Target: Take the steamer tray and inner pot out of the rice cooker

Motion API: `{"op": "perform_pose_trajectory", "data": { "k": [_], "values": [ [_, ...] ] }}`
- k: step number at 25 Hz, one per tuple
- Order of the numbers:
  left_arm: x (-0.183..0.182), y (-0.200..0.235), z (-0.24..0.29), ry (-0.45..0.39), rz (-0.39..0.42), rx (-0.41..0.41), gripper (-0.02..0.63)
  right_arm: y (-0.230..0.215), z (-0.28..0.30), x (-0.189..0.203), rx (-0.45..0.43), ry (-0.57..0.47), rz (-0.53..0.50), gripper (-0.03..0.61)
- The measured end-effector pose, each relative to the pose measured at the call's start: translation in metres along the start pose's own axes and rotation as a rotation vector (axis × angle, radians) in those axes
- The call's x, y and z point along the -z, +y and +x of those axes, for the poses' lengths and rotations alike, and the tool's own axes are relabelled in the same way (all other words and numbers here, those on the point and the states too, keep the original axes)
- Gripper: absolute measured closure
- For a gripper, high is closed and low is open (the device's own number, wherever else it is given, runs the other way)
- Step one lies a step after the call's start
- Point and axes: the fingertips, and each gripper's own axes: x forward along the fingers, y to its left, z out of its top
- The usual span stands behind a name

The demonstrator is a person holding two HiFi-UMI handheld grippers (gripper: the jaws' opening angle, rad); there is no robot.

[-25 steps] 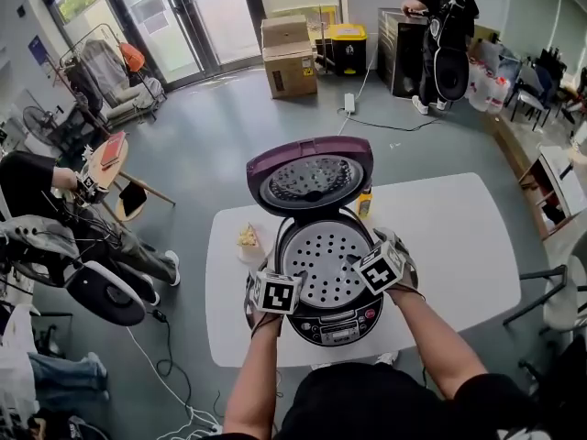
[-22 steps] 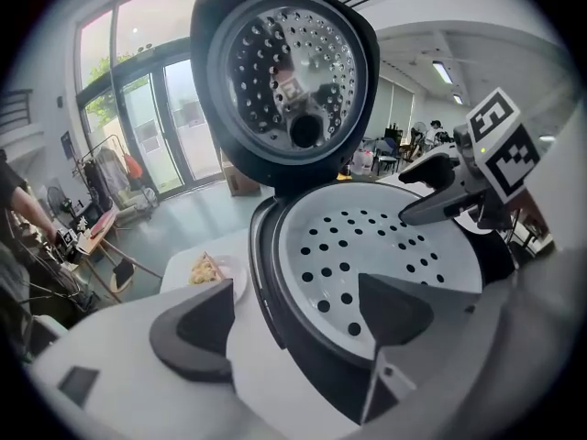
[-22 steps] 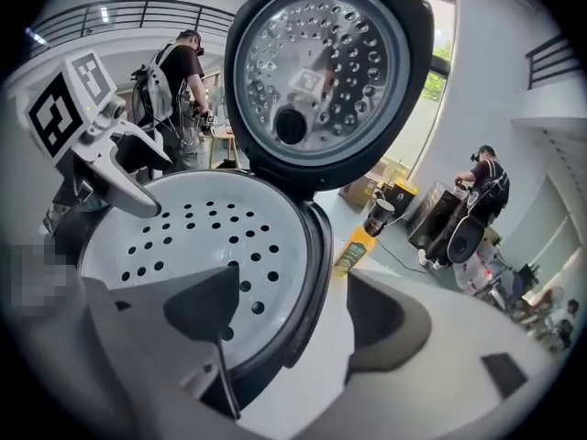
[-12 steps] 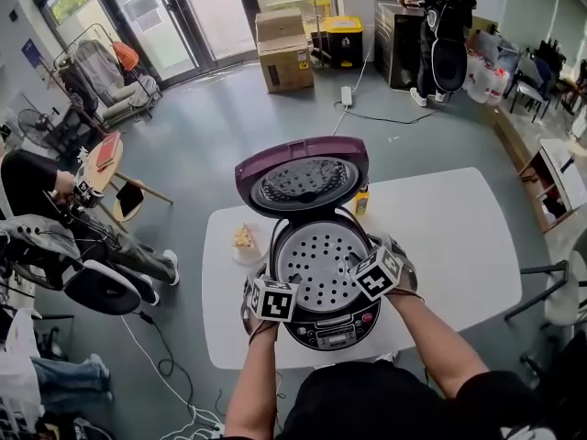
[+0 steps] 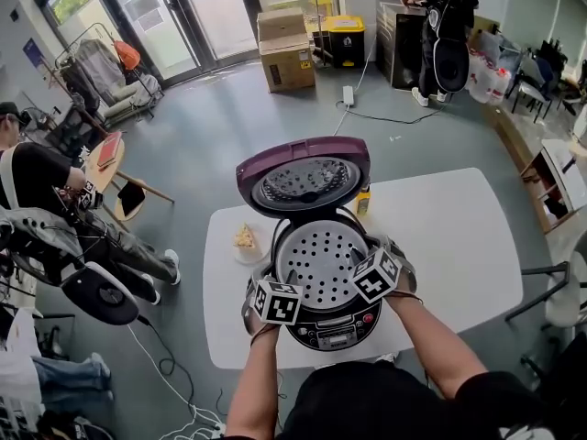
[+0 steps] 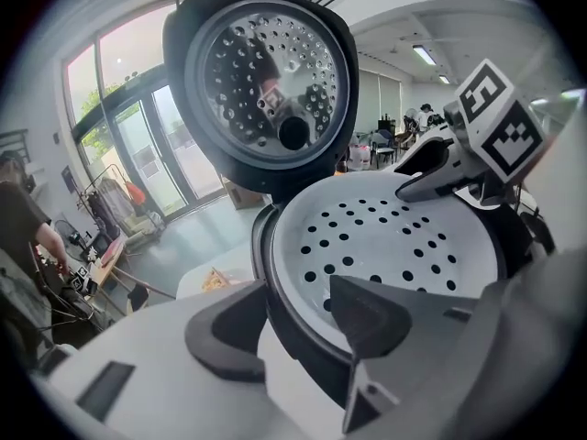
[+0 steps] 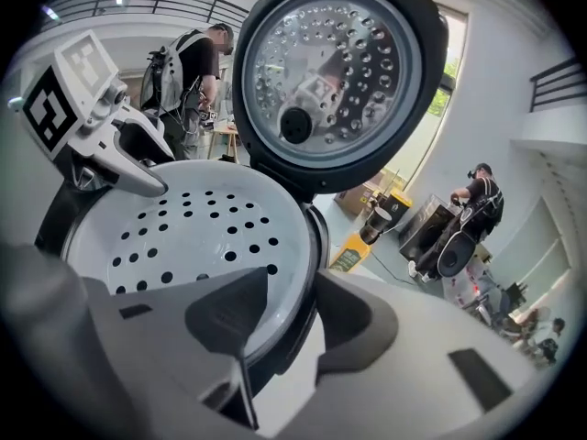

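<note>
**White tray caught at both rims, cooker lid up**

White and full of round holes, the steamer tray (image 5: 321, 259) sits in the mouth of the rice cooker (image 5: 332, 326), level with the rim. The cooker stands near the front edge of the pale tabletop (image 5: 459, 236). Its purple lid (image 5: 303, 177) is tipped up on the far side, with the dimpled metal underside facing the person.

The left gripper (image 6: 303, 310) is at the near left of the rim and its jaws have just been closing. One jaw lies inside, over the holes, and the other is outside. The tray's edge and the black ring around it are clamped between them.

The right gripper (image 7: 289, 314) is on the opposite side, at the right of the rim. Its jaws have also just been closing, and they grip the same white edge and black ring (inner jaw on the tray, outer jaw against the ring).

Both grippers slope downward from the person's forearms. A small bowl of yellowish food (image 5: 245, 241) sits just left of the cooker. A yellow bottle (image 5: 364, 202) stands just beyond it on the far right.
</note>
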Motion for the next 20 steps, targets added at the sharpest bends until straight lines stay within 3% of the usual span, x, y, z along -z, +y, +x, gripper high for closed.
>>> {"op": "perform_pose_trajectory", "data": {
  "k": [3, 9, 20],
  "values": [
    [0.001, 0.004, -0.001, -0.004, 0.011, -0.024, 0.435, 0.003, -0.001, -0.005, 0.019, -0.021, -0.030, 0.448],
    [-0.005, 0.004, -0.007, -0.028, 0.038, -0.052, 0.488, 0.002, -0.003, -0.007, 0.032, -0.033, -0.047, 0.461],
    [-0.013, 0.009, -0.016, -0.062, 0.041, -0.089, 0.517, 0.001, -0.014, -0.016, 0.069, -0.085, -0.076, 0.482]
  ]
}}
